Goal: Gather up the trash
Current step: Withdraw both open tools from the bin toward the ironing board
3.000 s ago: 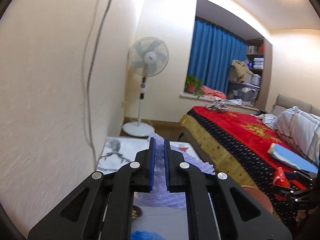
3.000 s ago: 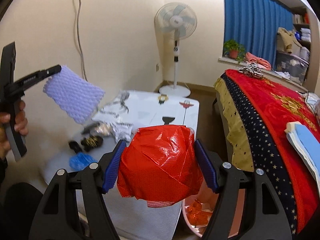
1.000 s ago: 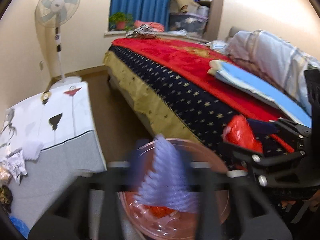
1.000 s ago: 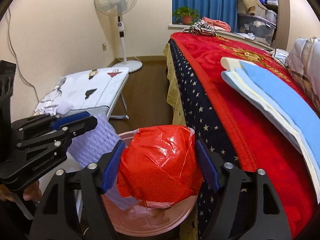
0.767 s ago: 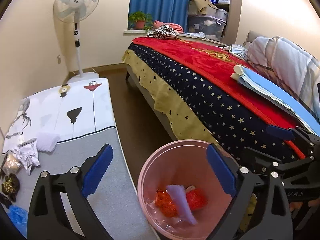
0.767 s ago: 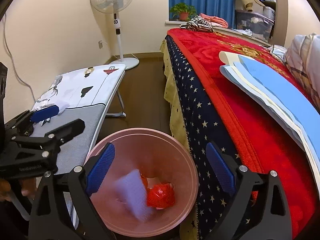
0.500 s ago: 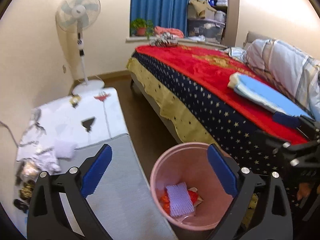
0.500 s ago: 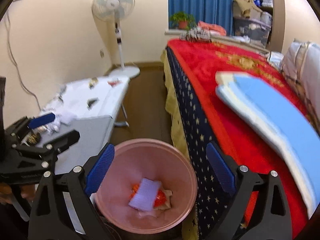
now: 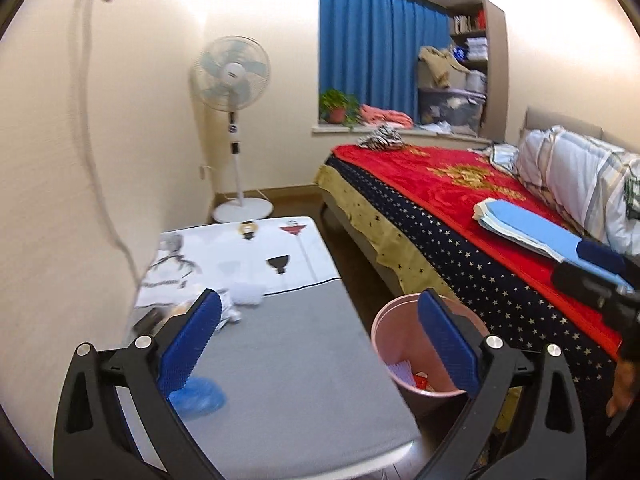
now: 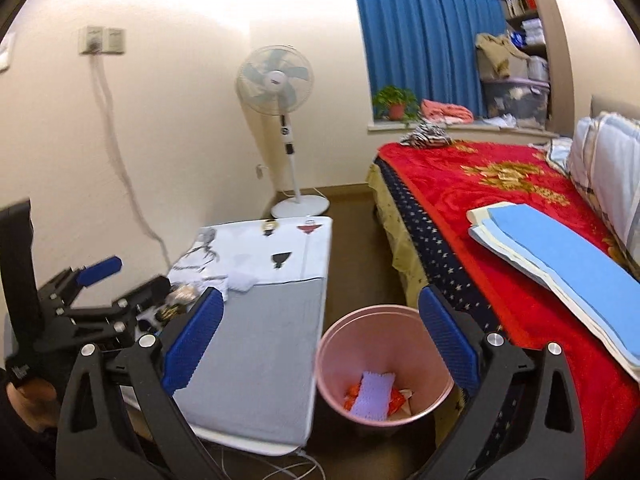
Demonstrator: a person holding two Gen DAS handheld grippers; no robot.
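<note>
- My left gripper (image 9: 318, 332) and right gripper (image 10: 320, 330) both gape, released, jaws just widened, nothing between them.
- Purple foam (image 10: 374, 396) lies inside the pink bin (image 10: 340, 344), on red wrappers (image 10: 396, 398).
- Blue trash (image 9: 198, 398) sits on the table (image 9: 288, 368) beside the bin.

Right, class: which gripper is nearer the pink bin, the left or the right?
Right. The right gripper hangs just above the pink bin; the left gripper is off to the side, over the grey table. Both have just been opening, with nothing between their jaws.
</note>
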